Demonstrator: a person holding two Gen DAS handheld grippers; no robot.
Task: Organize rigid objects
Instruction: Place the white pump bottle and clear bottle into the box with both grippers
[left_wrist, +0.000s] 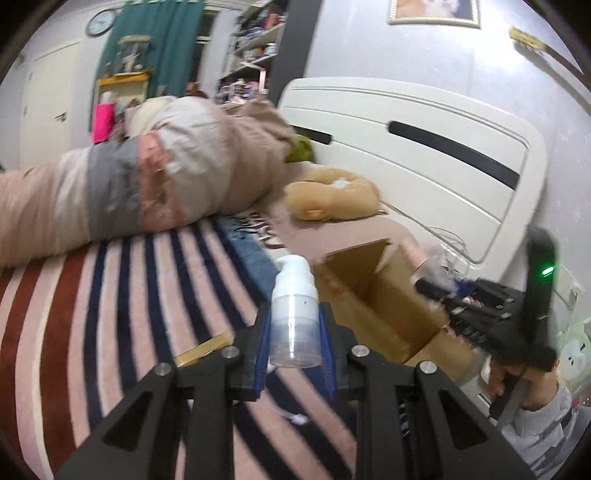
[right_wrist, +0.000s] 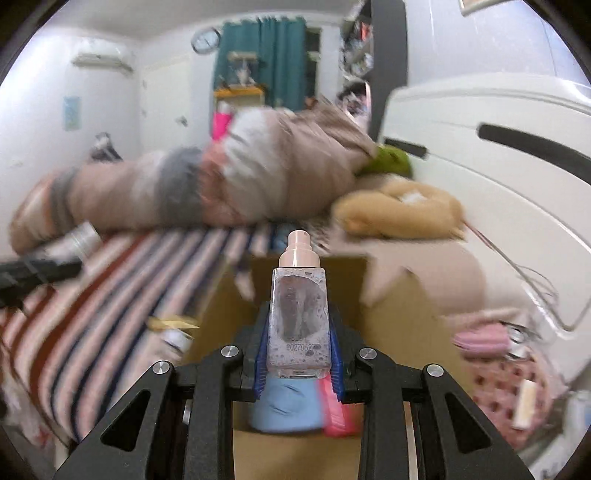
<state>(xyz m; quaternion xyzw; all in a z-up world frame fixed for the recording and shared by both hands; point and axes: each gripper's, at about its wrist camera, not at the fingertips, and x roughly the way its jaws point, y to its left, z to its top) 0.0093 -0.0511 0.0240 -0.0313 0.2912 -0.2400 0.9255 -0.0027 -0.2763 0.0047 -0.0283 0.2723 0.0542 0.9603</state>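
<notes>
The left gripper (left_wrist: 295, 332) is clenched on a small clear pump bottle (left_wrist: 294, 317) with a white dispenser head, held upright between the 2 blue finger pads (left_wrist: 263, 354); the bottle's lower half looks frosted and its base sits free between the pads. Below it lies a striped blanket (left_wrist: 110, 295) in pink, navy and dark red, spread over the bed, and a flat gold packet (left_wrist: 202, 349) rests on the blanket just left of the fingers. To the right of the bottle stands an open cardboard box (left_wrist: 384, 295) with its flaps raised, and past the box the right gripper (left_wrist: 487, 314) shows as a blurred black frame with a green light on the handle. The right gripper (right_wrist: 298, 332) grasps a square glass foundation bottle (right_wrist: 298, 317) with a pale pink pump top, also upright between blue pads (right_wrist: 338, 365), a printed date code visible low on its face. It hangs over the cardboard box (right_wrist: 399, 317), inside which lie a light blue item (right_wrist: 284, 406) and a pink item (right_wrist: 338, 413) touching side by side directly beneath the bottle. A rolled quilt (right_wrist: 207, 184) and a tan plush toy (right_wrist: 399, 210) lie further back against the white headboard (right_wrist: 498, 166). Much of this view is motion-blurred.
</notes>
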